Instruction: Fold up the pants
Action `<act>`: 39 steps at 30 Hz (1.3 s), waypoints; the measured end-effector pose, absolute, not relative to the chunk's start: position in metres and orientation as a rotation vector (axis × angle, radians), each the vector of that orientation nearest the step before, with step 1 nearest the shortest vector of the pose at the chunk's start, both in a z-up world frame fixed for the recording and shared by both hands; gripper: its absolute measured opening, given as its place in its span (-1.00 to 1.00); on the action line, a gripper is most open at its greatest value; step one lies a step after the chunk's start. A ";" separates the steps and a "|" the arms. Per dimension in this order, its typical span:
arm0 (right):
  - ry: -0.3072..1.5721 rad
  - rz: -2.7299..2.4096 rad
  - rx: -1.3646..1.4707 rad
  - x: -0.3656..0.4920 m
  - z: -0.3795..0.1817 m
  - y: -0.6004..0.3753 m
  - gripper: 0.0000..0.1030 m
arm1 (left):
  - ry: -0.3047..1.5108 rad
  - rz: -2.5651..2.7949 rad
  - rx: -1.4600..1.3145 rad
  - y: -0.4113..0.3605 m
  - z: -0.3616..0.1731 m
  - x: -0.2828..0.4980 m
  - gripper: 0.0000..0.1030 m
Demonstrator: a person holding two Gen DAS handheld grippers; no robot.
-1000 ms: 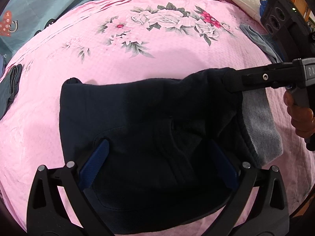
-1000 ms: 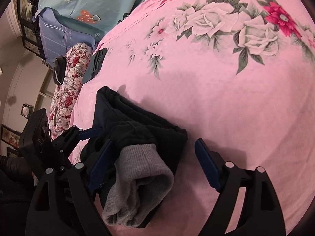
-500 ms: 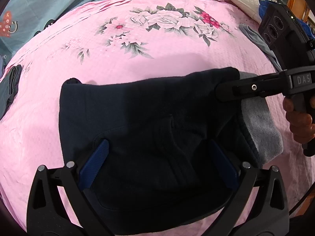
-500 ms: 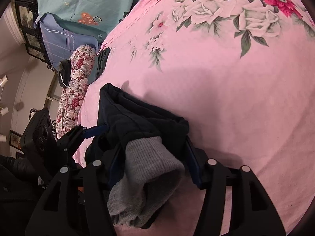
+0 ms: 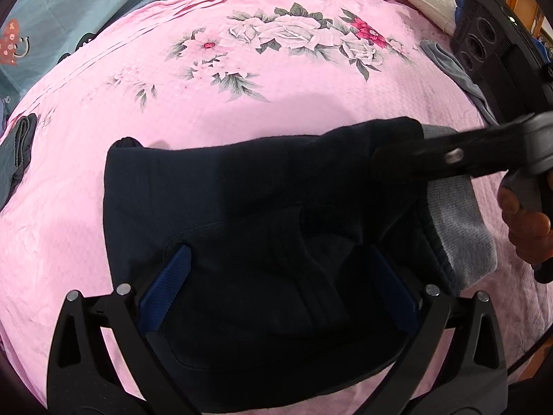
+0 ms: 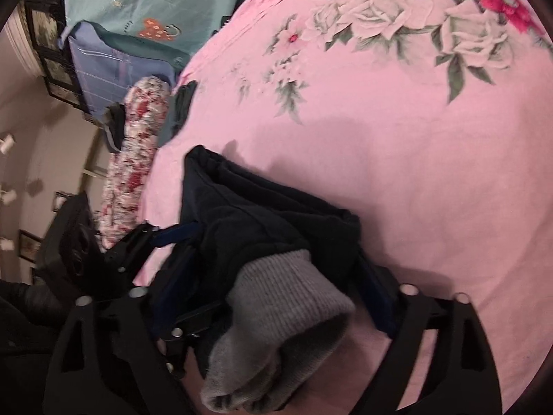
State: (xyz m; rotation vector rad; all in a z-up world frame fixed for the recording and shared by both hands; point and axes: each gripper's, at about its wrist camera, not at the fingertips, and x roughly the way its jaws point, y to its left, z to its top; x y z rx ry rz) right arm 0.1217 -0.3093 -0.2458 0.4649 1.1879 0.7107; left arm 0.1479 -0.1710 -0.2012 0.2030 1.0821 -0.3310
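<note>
- At the bed's left edge you have a dark folded garment (image 5: 19, 152) lying on the pink floral bedspread (image 5: 242, 110), well apart from the work.
- Your left tongs (image 5: 276, 290) stand wide, their blue pads (image 5: 166, 288) either side of the near part of the pants (image 5: 242, 214); the cloth lies between them and is not pinched.
- The pants, dark navy, lie folded in a thick bundle on the bedspread near the bed's near edge, with a grey ribbed cuff (image 5: 459, 228) sticking out on the right.
- Your right tongs (image 6: 276, 287) are narrowed around the bundle's right end, pads pressed against the navy cloth, the grey cuff (image 6: 276, 332) bulging out toward the camera.
- In the left view, the right tongs' finger (image 5: 432, 155) lies across the bundle's far right corner, your right hand (image 5: 525, 221) behind it.
- A grey-blue garment (image 5: 452, 65) lies by the bed's far right edge.
</note>
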 end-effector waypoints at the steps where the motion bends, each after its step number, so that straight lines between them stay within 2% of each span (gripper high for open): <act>1: 1.189 0.674 0.454 0.120 -0.246 -0.312 0.17 | 1.080 -0.331 0.203 -0.171 -0.201 0.148 0.96; 7: 1.155 0.566 0.401 0.111 -0.237 -0.305 -0.13 | 1.097 -0.335 0.197 -0.170 -0.197 0.148 0.96; 11: 1.079 0.521 0.307 0.095 -0.217 -0.297 -0.22 | 1.147 -0.359 0.123 -0.154 -0.174 0.155 0.96; 15: 0.999 0.454 0.173 0.077 -0.202 -0.282 -0.25 | 1.075 -0.262 -0.005 -0.101 -0.141 0.171 0.96; 21: 0.945 0.417 0.127 0.065 -0.199 -0.276 -0.24 | 1.192 -0.256 -0.123 -0.050 -0.161 0.217 0.93; 25: 0.957 0.418 0.158 0.068 -0.202 -0.278 -0.24 | 1.252 -0.349 -0.162 -0.046 -0.176 0.232 0.90; 32: 0.992 0.436 0.190 0.076 -0.213 -0.285 -0.22 | 1.324 -0.514 -0.144 -0.056 -0.196 0.245 0.65; 39: 1.027 0.434 0.220 0.083 -0.223 -0.288 -0.20 | 1.370 -0.602 -0.092 -0.071 -0.209 0.250 0.65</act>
